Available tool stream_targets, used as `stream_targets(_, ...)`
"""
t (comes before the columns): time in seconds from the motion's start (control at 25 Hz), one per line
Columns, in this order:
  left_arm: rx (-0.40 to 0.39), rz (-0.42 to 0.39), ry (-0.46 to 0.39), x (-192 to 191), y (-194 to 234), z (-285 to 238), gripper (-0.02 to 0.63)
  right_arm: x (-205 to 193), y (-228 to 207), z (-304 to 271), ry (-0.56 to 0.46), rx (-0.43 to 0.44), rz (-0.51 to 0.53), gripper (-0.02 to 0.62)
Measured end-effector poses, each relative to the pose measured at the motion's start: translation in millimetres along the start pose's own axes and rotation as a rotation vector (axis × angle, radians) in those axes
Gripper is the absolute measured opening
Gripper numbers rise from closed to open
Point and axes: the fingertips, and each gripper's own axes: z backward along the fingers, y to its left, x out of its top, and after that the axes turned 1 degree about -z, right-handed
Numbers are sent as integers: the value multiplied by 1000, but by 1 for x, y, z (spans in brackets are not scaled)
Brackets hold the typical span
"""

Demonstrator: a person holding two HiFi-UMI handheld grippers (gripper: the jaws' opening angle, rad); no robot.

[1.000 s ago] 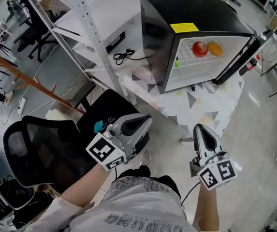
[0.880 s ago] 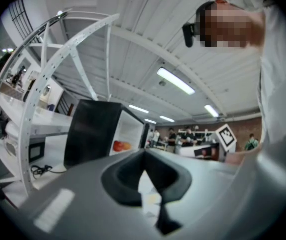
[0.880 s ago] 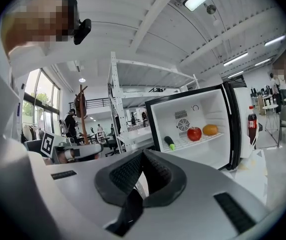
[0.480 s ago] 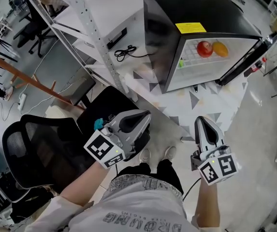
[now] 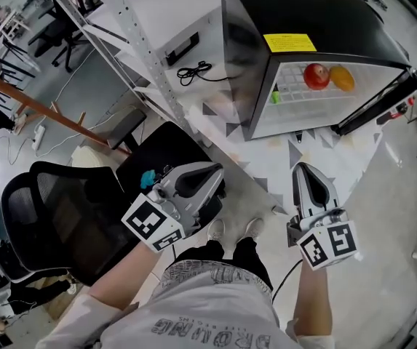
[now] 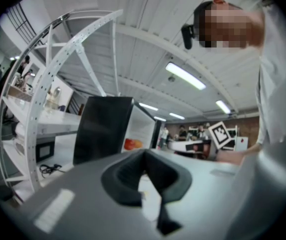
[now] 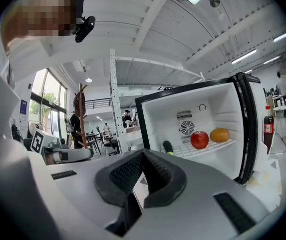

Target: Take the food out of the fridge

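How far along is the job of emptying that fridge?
Done: the door stands open. In hand: nothing; the left hand-held gripper and right hand-held gripper are shut, empty and short of the fridge. Left: the apple, orange and a green item sit on the shelf.

Head view steeply down; gripper views level, sharing the fridge.

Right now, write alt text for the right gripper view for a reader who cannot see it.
The right gripper, jaws shut and empty, points at an open mini fridge. On its wire shelf sit a red apple, an orange fruit and a dark green-tipped item.
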Motion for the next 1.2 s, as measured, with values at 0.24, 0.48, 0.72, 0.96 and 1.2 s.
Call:
stream_targets(0.24,53,3,16,0,6,-17,5,3,-26,-21,15,35,-1,-11)
stream_targets(0.48,97,1,19,0,15,-36,5,5,-47,-46,28,63,9,-11)
stream_targets(0.72,131,0,23,3,24,-52,5,8,-65,-72,40,79,15,-11)
stream_targets(0.96,165,0,31,1,33,-61,5,5,-77,-96,48,103,6,-11)
stream_targets(1.2,199,3,44,-3,42,-63,5,4,-85,-123,54,122,13,-11)
